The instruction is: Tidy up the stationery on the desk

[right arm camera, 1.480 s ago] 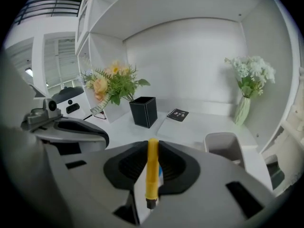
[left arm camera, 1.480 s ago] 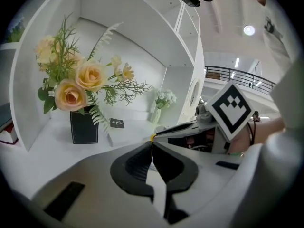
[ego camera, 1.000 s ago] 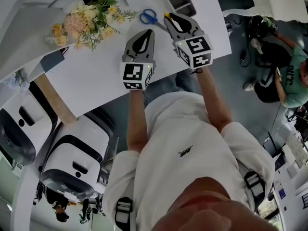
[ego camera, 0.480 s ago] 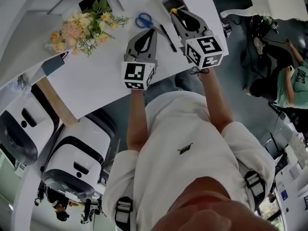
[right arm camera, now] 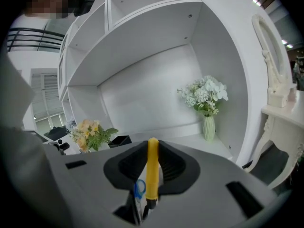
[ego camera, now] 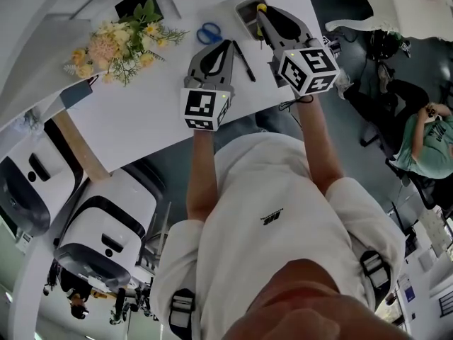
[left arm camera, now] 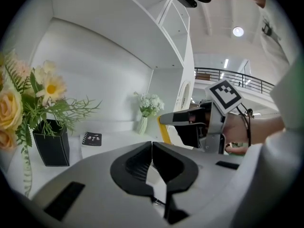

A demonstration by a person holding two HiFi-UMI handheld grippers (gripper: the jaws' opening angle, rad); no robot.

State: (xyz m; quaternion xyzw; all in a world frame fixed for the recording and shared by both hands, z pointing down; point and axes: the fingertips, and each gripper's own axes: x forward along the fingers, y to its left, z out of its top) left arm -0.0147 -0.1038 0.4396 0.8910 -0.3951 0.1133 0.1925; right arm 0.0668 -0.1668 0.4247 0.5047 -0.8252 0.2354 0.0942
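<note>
White desk (ego camera: 127, 115): right gripper (ego camera: 265, 18) clamps yellow pen (right arm camera: 152, 167) at grey tray (ego camera: 245, 13); left gripper (ego camera: 225, 47) closed, empty. Next: lower pen into tray, release.

**SURFACE LAYOUT: ITEMS BY POSITION**

Surface (ego camera: 134, 119): carries every item below; a shelved alcove stands behind it.

- Planter (ego camera: 134, 2): back left, with the bouquet (ego camera: 117, 44) spreading from it towards the left.
- Notebook (left arm camera: 91, 138): flat, just right of the planter.
- Scissors (ego camera: 209, 32): right of the bouquet, left of the tray.
- Tray (ego camera: 242, 6): back right.
- Loose pen (ego camera: 244, 60): before the scissors and tray, between the left tongs (ego camera: 228, 43) and right tongs (ego camera: 260, 11).
- Held pen (right arm camera: 152, 167): between the right tongs' jaws, its end at the tray, possibly inside it.
- Vase (right arm camera: 207, 122): at the back, well right of the bouquet.
</note>
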